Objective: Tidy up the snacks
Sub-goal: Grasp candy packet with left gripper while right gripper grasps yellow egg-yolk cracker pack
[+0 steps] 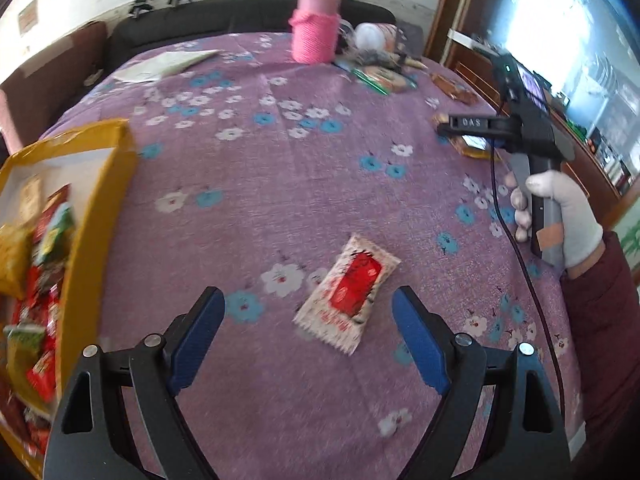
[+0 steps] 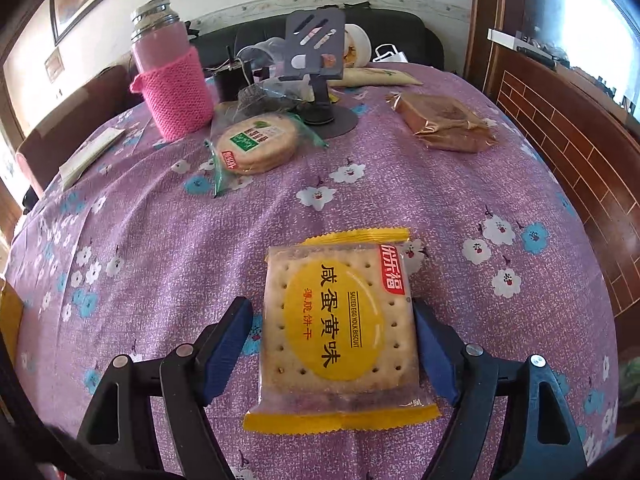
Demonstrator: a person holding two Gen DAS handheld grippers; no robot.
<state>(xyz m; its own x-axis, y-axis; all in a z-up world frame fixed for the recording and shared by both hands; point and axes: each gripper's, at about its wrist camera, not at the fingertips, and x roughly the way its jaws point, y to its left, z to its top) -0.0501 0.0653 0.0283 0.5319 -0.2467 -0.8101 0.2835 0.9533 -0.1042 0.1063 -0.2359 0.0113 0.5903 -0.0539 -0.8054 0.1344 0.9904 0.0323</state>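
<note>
Looking down my left hand-held gripper (image 1: 306,304), I see its blue ribbed pads spread wide, empty, over a flat crinkle-edged white sachet with a red panel (image 1: 347,293) on the purple floral desk (image 1: 280,184). Through the right view, my right hand-held gripper (image 2: 332,326) stands open around a square glossy yellow biscuit packet (image 2: 340,330), its left pad clear of it.

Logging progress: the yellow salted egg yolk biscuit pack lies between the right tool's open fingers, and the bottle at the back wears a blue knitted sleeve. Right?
Not quite: the bottle's knitted sleeve is pink, as the right wrist view shows. The biscuit pack does lie between the right tool's open fingers.
</note>
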